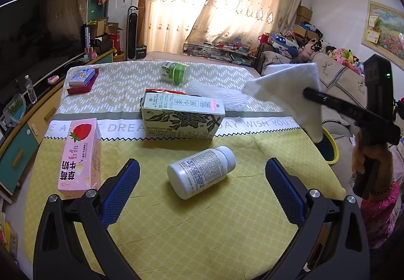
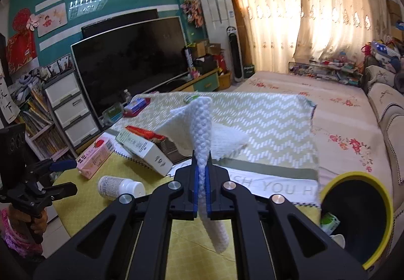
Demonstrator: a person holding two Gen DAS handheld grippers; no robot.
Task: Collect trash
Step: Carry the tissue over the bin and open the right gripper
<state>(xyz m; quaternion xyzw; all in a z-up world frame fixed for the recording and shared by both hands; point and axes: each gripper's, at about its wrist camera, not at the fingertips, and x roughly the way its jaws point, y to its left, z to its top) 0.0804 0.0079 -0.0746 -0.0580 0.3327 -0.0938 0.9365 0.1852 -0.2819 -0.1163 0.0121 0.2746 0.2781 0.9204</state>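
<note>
My right gripper [image 2: 201, 173] is shut on a white paper towel [image 2: 202, 128] and holds it above the table's right side; the towel also shows in the left wrist view [image 1: 290, 85]. My left gripper [image 1: 202, 173] is open and empty, its jaws either side of a white pill bottle [image 1: 202, 171] lying on the yellow cloth. The bottle also shows in the right wrist view [image 2: 121, 187]. A pink strawberry milk carton [image 1: 80, 153], a green-and-white tea carton [image 1: 181, 115] and a green-lidded jar [image 1: 175, 71] lie on the table.
A yellow-rimmed black bin [image 2: 358, 216] stands off the table's right edge with some trash inside; its rim shows in the left wrist view [image 1: 333, 148]. A white mesh sheet [image 1: 217, 95] lies behind the tea carton. A blue box on a red tray [image 1: 82, 79] sits far left.
</note>
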